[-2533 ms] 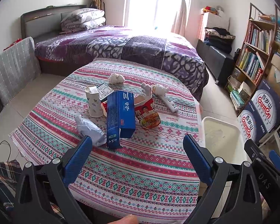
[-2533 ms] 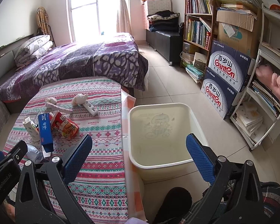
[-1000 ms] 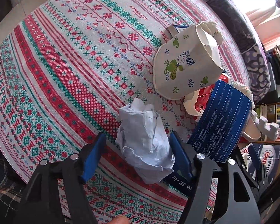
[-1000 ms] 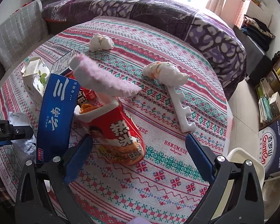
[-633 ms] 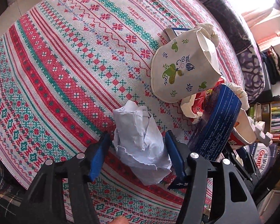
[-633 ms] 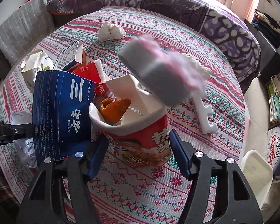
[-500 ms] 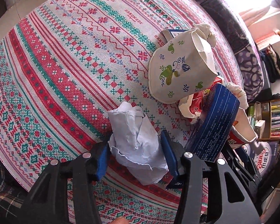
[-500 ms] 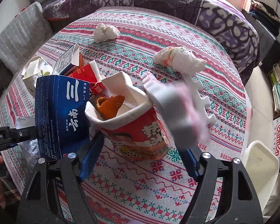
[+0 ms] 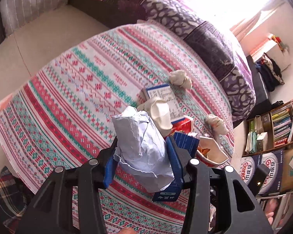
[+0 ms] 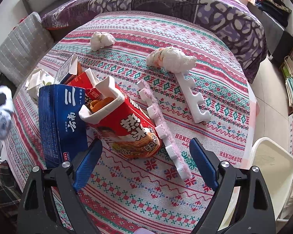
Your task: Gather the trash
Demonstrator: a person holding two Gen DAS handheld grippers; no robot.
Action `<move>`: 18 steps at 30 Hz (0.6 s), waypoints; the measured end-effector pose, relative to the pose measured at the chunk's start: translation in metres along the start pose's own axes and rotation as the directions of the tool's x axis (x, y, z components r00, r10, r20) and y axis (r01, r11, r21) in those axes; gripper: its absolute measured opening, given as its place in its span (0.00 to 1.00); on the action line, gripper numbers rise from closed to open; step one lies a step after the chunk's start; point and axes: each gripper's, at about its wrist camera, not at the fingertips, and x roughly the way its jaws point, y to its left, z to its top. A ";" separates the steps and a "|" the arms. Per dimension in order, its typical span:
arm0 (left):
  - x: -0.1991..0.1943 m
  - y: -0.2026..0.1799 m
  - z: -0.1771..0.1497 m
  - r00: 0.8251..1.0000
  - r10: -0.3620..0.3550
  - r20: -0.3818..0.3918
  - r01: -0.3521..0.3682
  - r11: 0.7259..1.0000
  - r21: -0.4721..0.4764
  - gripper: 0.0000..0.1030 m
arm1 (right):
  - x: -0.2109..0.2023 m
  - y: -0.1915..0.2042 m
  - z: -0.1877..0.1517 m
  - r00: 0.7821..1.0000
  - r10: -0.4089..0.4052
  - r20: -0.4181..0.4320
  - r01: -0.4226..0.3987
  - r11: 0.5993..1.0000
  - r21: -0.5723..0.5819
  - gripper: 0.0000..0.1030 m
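Note:
My left gripper (image 9: 141, 163) is shut on a crumpled pale-blue paper ball (image 9: 142, 146) and holds it above the table. It also shows blurred at the left edge of the right wrist view (image 10: 1, 113). My right gripper (image 10: 145, 161) is open just in front of a red instant-noodle cup (image 10: 123, 124) lying tilted on the patterned tablecloth (image 10: 214, 74). A blue carton (image 10: 62, 120) stands left of the cup. A pink-edged foam strip (image 10: 160, 126) lies right of the cup. A white foam strip (image 10: 191, 95) and two tissue wads (image 10: 171, 58) (image 10: 101, 40) lie farther back.
A cream trash bin (image 10: 271, 173) stands on the floor off the table's right edge. A small paper bag (image 10: 37, 81) and an open box (image 10: 68, 70) sit behind the blue carton. A purple bed (image 10: 166, 2) lies beyond the table, bookshelves (image 9: 279, 124) to the right.
My left gripper closed on the paper ball and lifted it off the table. The pink-edged foam strip fell off the noodle cup onto the cloth beside it. My right gripper stayed open.

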 end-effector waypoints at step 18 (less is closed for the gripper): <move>0.011 0.002 0.013 0.998 -0.022 0.057 0.021 1.000 0.020 0.46 | 0.005 0.028 -0.003 0.995 -0.097 0.006 0.097 0.985 -0.141 0.23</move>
